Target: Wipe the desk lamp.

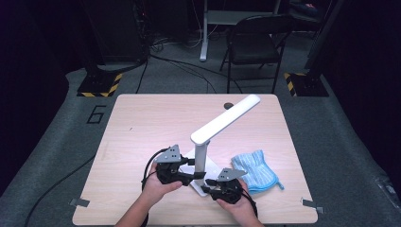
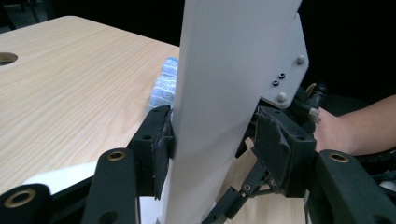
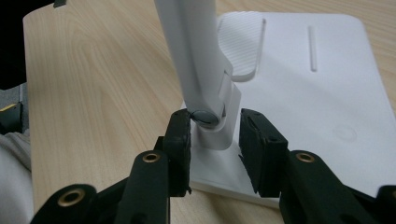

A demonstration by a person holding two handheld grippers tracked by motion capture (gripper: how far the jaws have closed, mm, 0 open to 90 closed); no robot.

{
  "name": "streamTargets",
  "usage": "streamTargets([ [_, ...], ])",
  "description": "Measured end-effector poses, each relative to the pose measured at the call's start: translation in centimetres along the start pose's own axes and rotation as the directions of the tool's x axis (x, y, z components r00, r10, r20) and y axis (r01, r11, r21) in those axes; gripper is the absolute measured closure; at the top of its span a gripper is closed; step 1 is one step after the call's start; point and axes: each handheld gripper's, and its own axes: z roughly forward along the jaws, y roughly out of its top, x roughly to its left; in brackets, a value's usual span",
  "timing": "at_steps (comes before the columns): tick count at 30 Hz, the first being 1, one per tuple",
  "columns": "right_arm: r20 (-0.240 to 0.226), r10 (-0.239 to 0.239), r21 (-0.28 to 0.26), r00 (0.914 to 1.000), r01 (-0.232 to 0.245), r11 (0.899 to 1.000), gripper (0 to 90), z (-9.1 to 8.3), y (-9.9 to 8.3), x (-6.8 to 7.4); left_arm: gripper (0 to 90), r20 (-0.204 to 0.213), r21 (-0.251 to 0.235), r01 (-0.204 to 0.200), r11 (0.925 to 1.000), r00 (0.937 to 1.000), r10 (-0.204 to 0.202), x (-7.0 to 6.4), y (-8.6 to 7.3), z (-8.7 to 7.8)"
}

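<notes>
A white desk lamp stands on the near middle of the table, its long head (image 1: 227, 118) slanting up to the right above the upright post (image 1: 200, 158) and flat base (image 1: 202, 190). My left gripper (image 1: 196, 170) comes in from the left and is shut on the post (image 2: 224, 70), a pad on each side of it. My right gripper (image 1: 208, 183) comes in from the right, low down. In the right gripper view its jaws (image 3: 215, 140) are shut on the hinge (image 3: 208, 116) where the post meets the base (image 3: 317, 93).
A blue cloth (image 1: 255, 171) lies crumpled just right of the lamp, beside my right hand. A cable hole (image 1: 228, 105) sits near the table's far edge. A folding chair (image 1: 253, 42) stands on the floor beyond. Bare wood spreads to the left and far side.
</notes>
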Motion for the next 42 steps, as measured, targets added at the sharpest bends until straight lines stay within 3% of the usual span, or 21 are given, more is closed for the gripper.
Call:
streamTargets([
  [3,-0.002,0.013,0.018,0.9999,-0.012,1.000,64.3,-0.2,0.0,-0.2,49.2,0.003,0.000,0.005,1.0000,1.0000,-0.005,0.1,0.0,-0.1],
  [9,0.011,0.014,-0.002,0.9998,-0.014,1.000,64.6,-0.4,-0.1,-0.8,53.0,0.003,-0.006,0.005,1.0000,1.0000,-0.005,0.0,-0.1,-0.1],
  [11,0.022,0.035,-0.009,0.9991,-0.035,0.999,65.2,-0.4,-0.1,-0.9,54.8,0.011,0.000,0.004,1.0000,0.9999,-0.004,-0.1,-0.1,-0.1],
  [20,0.044,0.070,-0.019,0.9966,-0.069,0.997,65.4,-0.8,-0.2,-1.7,64.0,-0.011,0.012,-0.003,0.9999,0.9999,0.003,-0.2,-0.1,-0.1],
  [28,0.063,0.070,-0.024,0.9956,-0.069,0.997,65.2,-0.9,-0.1,-2.0,70.2,-0.027,0.008,0.014,0.9999,0.9996,-0.014,-0.2,-0.3,0.5],
  [37,0.075,0.062,-0.028,0.9952,-0.060,0.998,64.4,-0.9,-0.1,-2.3,70.0,-0.043,0.001,0.013,0.9999,0.9990,-0.013,-0.1,-0.2,0.9],
  [40,0.098,0.079,-0.042,0.9920,-0.075,0.996,58.1,-0.9,-0.1,-2.4,71.0,-0.050,0.000,0.033,0.9994,0.9982,-0.033,0.1,-0.1,1.0],
  [42,0.102,0.085,-0.047,0.9912,-0.080,0.996,52.0,-0.9,-0.1,-2.5,70.9,-0.058,0.004,0.022,0.9998,0.9981,-0.022,0.0,0.0,1.2],
])
